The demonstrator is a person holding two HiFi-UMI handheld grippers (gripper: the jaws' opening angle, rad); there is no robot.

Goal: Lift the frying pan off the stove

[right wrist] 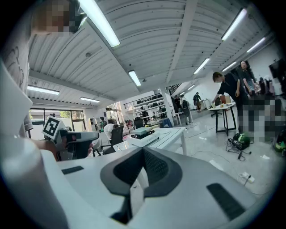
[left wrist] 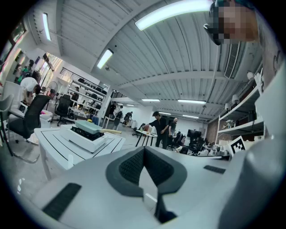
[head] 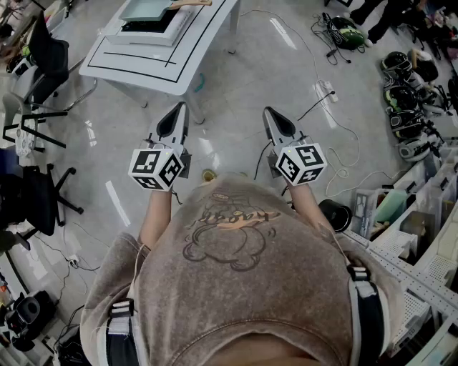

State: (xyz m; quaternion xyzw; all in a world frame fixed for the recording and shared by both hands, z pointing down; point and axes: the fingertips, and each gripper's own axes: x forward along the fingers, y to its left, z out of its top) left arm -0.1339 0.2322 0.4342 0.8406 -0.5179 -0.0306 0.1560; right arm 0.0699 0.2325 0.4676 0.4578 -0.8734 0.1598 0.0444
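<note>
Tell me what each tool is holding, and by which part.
Nothing. The left tool and right tool are both shut and empty; the frying pan sits on the stove, away from both.

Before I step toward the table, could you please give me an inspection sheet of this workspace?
Surface: white table with black lines, on a glossy grey floor.
Job's things: pale green frying pan with a wooden handle sits on the flat white stove on that table.
Clutter: dark gear heaped on the floor, far right.
Grippers: left gripper and right gripper both shut, empty, short of the table.
Cables: white cable and power strip on the floor, right.
Surroundings: black office chairs left, white shelving right, people farther off.
</note>
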